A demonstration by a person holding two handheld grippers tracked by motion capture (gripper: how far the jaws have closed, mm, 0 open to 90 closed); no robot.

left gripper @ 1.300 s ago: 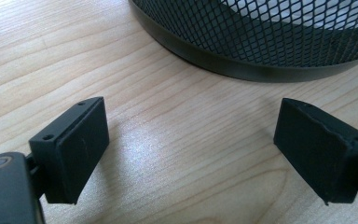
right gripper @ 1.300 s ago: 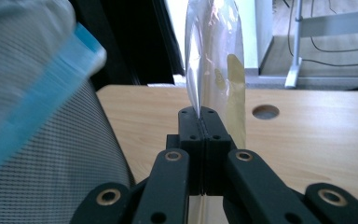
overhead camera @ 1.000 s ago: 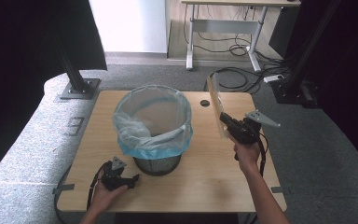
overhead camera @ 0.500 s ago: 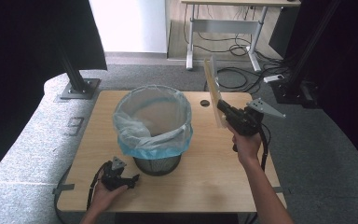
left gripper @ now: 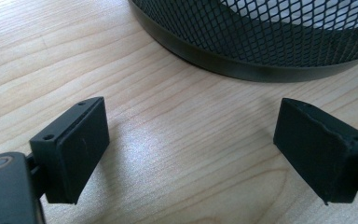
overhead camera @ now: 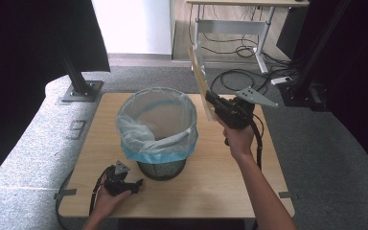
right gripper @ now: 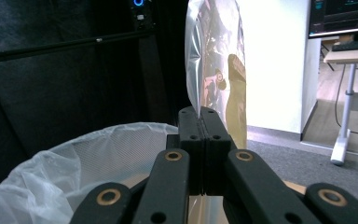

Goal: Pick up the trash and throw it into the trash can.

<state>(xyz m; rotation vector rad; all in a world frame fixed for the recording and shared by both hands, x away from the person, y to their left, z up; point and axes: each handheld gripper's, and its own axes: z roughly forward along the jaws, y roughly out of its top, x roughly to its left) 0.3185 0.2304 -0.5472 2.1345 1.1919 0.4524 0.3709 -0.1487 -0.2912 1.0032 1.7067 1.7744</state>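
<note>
High view: right tool (overhead camera: 214, 106) clenches a flat packet (overhead camera: 200, 76) beside the lined bin (overhead camera: 157, 129). Left tool view: its jaws gape over bare worktop (left gripper: 177, 158). Right tool view: the thin edge grip could slip, missing the bin.

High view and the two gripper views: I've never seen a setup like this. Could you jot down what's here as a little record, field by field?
Setting: wooden table, person's hands entering from the near edge
Bin: black mesh wastebasket with a pale blue plastic liner, standing upright mid-table
Right gripper: raised beside the bin, jaws shut on a flat shiny packet, held on edge
Left gripper: resting low on the table by the bin's base, jaws wide open, nothing between them
Packet contents: cannot tell
Background: second desk with cables on the floor
</note>
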